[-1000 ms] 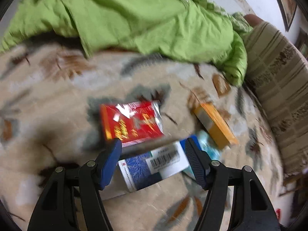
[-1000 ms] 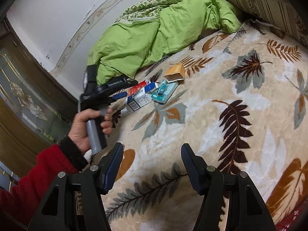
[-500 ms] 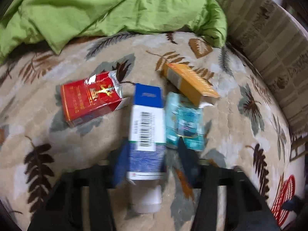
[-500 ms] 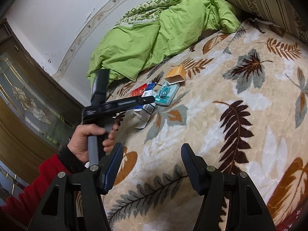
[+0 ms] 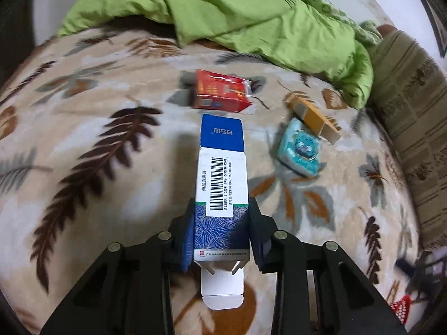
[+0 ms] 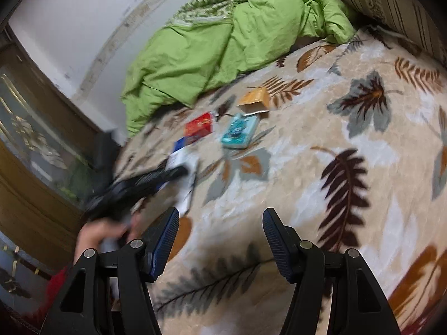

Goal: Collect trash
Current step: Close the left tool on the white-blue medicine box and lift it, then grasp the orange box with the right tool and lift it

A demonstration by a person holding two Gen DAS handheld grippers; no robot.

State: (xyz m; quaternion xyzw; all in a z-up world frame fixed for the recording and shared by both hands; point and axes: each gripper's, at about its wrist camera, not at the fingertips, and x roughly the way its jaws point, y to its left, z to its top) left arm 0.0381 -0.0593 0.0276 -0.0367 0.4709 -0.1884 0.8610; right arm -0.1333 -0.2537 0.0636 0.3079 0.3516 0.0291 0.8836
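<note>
The left gripper (image 5: 220,231) has just closed its jaws on the blue-and-white box (image 5: 222,178), lifted over the leaf-patterned bed (image 5: 83,145). Farther on lie the red packet (image 5: 220,92), the teal packet (image 5: 300,148) and the orange box (image 5: 313,117). The right gripper (image 6: 220,237) hovers, jaws apart and empty

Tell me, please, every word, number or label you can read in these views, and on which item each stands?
"药品追溯码": beside the barcode on the blue and white box held in the left gripper.
Digits beside that barcode, the mirrored white logo on its blue end, the bottom line: too small to read surely.
Red packet, orange box, teal pack: print blurred.
</note>
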